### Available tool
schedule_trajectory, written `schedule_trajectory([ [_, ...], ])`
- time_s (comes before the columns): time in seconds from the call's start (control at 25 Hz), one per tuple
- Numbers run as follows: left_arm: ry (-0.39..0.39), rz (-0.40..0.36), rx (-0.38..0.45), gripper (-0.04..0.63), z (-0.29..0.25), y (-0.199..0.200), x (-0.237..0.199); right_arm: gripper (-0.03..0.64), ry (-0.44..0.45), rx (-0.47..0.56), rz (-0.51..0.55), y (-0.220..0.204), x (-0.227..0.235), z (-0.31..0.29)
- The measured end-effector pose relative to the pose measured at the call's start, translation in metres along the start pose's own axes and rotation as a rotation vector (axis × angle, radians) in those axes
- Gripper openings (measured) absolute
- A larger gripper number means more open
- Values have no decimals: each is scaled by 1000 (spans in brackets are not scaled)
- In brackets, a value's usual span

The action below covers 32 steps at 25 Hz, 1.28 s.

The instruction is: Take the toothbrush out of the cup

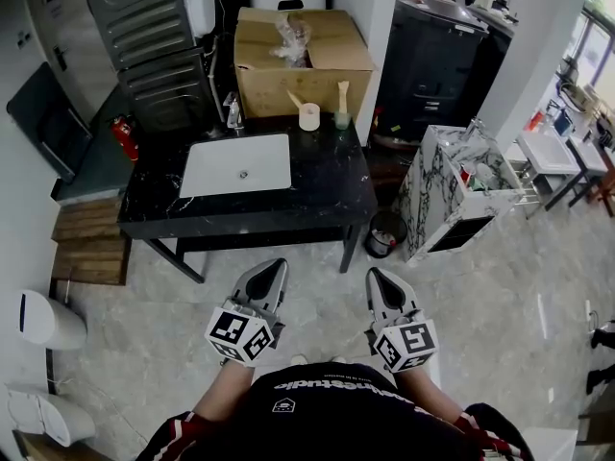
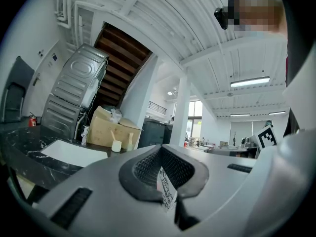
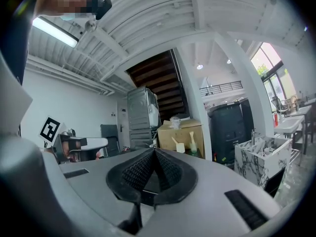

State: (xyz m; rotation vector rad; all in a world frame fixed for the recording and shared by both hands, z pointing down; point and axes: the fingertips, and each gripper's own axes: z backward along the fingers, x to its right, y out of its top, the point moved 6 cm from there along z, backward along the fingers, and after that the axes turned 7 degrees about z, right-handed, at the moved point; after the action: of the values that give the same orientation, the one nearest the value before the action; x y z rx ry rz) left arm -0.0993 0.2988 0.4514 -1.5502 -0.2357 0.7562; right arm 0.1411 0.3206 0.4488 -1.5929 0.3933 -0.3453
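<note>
Far ahead, a white cup (image 1: 308,116) stands at the back of the black counter (image 1: 317,185) with a pale toothbrush (image 1: 295,99) leaning in it. Just right of it a greenish glass cup (image 1: 341,120) holds a second upright toothbrush (image 1: 343,89). Both cups show small in the left gripper view as the white cup (image 2: 116,146), and in the right gripper view as the white cup (image 3: 180,147). My left gripper (image 1: 277,267) and right gripper (image 1: 377,277) are held level at waist height, well short of the counter. Both are shut and hold nothing, as the left gripper (image 2: 160,148) and right gripper (image 3: 154,151) show.
A white sink (image 1: 235,164) with a faucet (image 1: 233,111) fills the counter's left part. A cardboard box (image 1: 303,56) stands behind the cups. To the right are a marbled white cabinet (image 1: 452,185) and a small bin (image 1: 386,233). Wooden pallets (image 1: 91,243) lie at the left.
</note>
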Motion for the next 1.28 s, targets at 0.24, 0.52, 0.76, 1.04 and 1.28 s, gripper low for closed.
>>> schedule_trajectory([
  [0.24, -14, 6, -4, 14, 5, 4, -16, 37, -8, 4, -1, 2, -14, -10],
  [0.52, -36, 9, -7, 14, 9, 5, -43, 37, -47, 12, -9, -4, -32, -22],
  [0.76, -45, 26, -6, 15, -11, 4, -63, 37, -60, 0, -12, -10, -26, -43],
  [1.04, -27, 24, -18, 14, -72, 4, -104, 37, -54, 12, -40, -17, 15, -111],
  [1.28, -1, -2, 0, 14, -165, 23, -148, 37, -21, 52, -33, -3, 81, -203],
])
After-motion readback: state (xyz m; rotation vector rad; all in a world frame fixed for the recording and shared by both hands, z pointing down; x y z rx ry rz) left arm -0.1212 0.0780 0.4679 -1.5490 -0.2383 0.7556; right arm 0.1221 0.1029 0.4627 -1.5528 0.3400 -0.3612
